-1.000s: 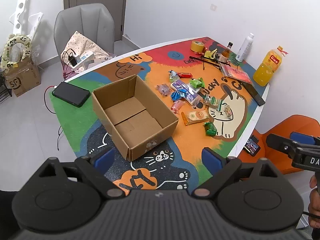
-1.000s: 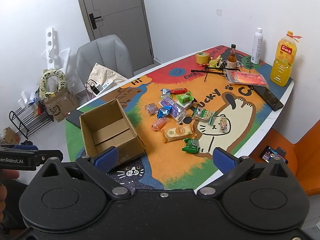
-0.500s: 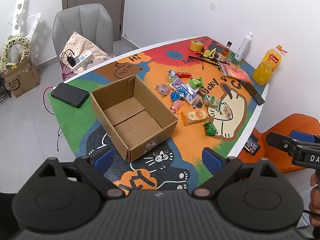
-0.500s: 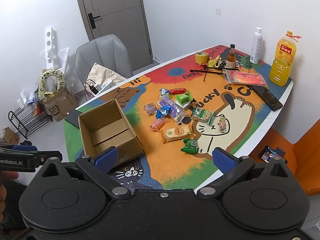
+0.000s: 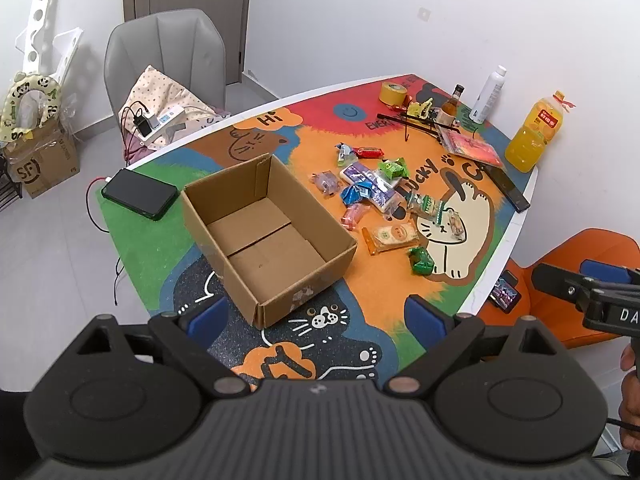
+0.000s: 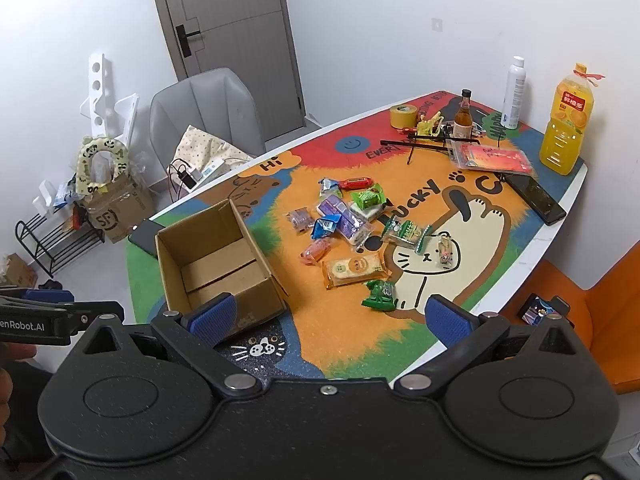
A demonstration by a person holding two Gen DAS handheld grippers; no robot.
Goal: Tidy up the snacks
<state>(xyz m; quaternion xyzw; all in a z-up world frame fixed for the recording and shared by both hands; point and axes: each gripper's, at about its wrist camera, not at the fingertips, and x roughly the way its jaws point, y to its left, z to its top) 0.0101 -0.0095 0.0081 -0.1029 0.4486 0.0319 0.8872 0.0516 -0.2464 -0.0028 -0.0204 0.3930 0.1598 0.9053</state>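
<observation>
We held the left gripper (image 5: 316, 314) wide open and empty, raised above the near end of the table (image 5: 132, 236) over the box (image 5: 268, 236). Our right gripper (image 6: 332, 316) was likewise spread wide, gripping nothing, high over the table edge. The snacks (image 6: 348, 228) lay scattered on the mat just beside the empty box, well apart from both grippers.

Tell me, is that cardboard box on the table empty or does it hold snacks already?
Empty. The cardboard box stands open-topped with only its bare bottom flaps showing; the snacks lie loose on the mat beside it.
</observation>
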